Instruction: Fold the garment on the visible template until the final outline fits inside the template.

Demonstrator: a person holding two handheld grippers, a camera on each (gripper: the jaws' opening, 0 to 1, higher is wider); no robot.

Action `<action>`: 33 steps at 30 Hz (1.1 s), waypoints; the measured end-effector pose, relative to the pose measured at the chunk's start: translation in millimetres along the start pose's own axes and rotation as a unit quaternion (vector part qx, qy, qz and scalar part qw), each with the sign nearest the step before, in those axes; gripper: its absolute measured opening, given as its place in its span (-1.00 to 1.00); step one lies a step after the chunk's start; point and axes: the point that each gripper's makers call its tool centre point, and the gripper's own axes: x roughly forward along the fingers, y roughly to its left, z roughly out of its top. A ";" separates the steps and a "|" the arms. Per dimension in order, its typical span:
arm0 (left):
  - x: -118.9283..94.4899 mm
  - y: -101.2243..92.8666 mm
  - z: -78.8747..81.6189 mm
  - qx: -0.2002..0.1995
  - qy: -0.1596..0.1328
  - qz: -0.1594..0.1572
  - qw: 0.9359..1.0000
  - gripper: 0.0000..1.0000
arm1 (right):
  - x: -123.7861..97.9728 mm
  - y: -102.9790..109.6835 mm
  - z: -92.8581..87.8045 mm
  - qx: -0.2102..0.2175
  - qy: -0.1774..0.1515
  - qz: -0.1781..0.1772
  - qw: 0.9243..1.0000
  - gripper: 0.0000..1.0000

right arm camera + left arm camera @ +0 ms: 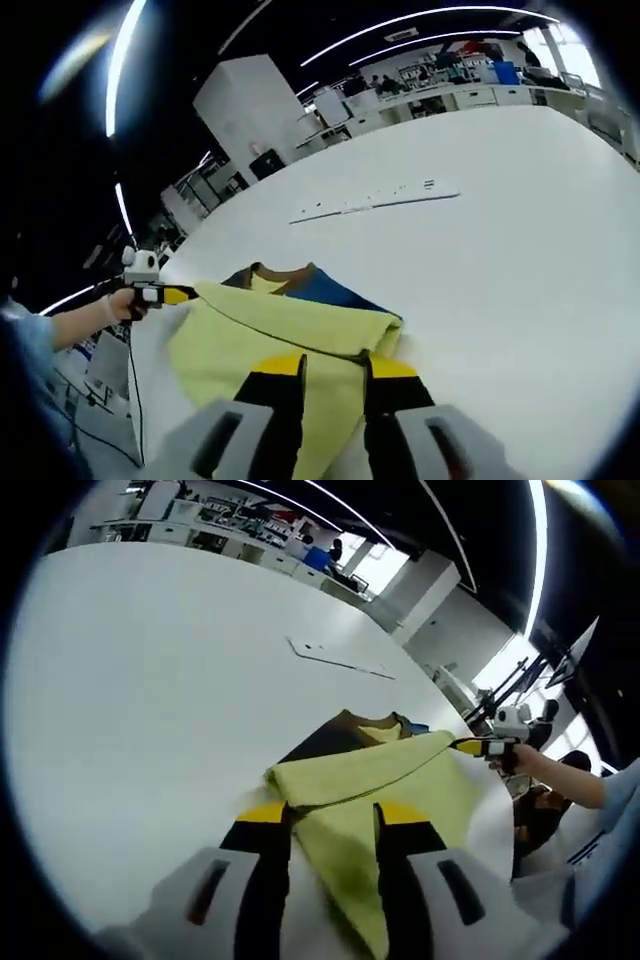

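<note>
The garment (375, 780), a yellow-green shirt with a brown and blue collar area, lies on the white table (150, 700) in the lower middle of the left gripper view, and in the lower left of centre in the right gripper view (290, 335). A yellow layer is being drawn over the darker part; the collar peeks out beyond the fold's far edge in both views.

The left gripper (330, 825) sits at the bottom centre of its view with yellow cloth running between its jaws, so it appears closed on a garment edge, though the cloth hides the actual pinch. The same tool appears at the left edge of the right gripper view, held out by a hand (118, 303), its yellow tip touching the corner of the fold. The right gripper (333, 375) likewise has cloth between its jaws at the bottom of its view and seems clamped on it; in the left gripper view it reaches in from the right, tip at the far corner of the yellow layer.

The template marking (335, 660) is a thin line in the upper middle of the left gripper view, and reads as a pale strip (375, 200) in the right gripper view, well apart from the shirt.

To do this fold well, both corners should travel together at equal height, keeping the leading edge taut and straight so no crease bunches underneath. Lay the edge down parallel to the hem before releasing, then smooth outward. Uneven pull would skew the outline.
</note>
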 end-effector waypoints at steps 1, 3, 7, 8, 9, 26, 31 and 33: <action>0.9 -1.0 1.4 -0.003 -0.001 -0.003 1.000 -0.41 | 0.6 0.3 0.5 0.002 -0.001 0.002 1.000 -0.61; 3.1 -4.1 6.1 -0.013 -0.007 -0.013 1.000 -0.43 | 4.2 0.9 3.5 0.013 -0.006 0.006 1.000 -0.61; 8.3 -8.1 23.6 -0.021 -0.028 -0.024 0.999 -0.46 | 12.7 2.5 15.2 0.024 -0.023 0.010 0.999 -0.58; 9.5 -7.4 27.8 -0.022 -0.034 -0.024 0.999 -0.44 | 16.3 0.7 20.0 0.024 -0.027 0.010 0.999 -0.54; 11.3 -5.3 33.4 -0.028 -0.040 -0.024 0.999 -0.43 | 23.1 -4.7 28.7 0.025 -0.031 0.007 0.999 -0.52; 8.0 26.7 44.6 -0.073 -0.079 0.019 0.994 -0.24 | 25.6 -9.3 40.0 0.029 -0.052 -0.019 0.998 -0.47; 2.1 20.4 34.1 -0.034 -0.057 0.017 0.998 -0.18 | 14.4 -2.0 34.8 0.001 -0.046 -0.016 0.999 -0.36; -1.3 17.0 30.6 -0.026 -0.052 0.014 0.998 -0.18 | 9.3 0.3 30.8 -0.011 -0.042 -0.016 0.999 -0.31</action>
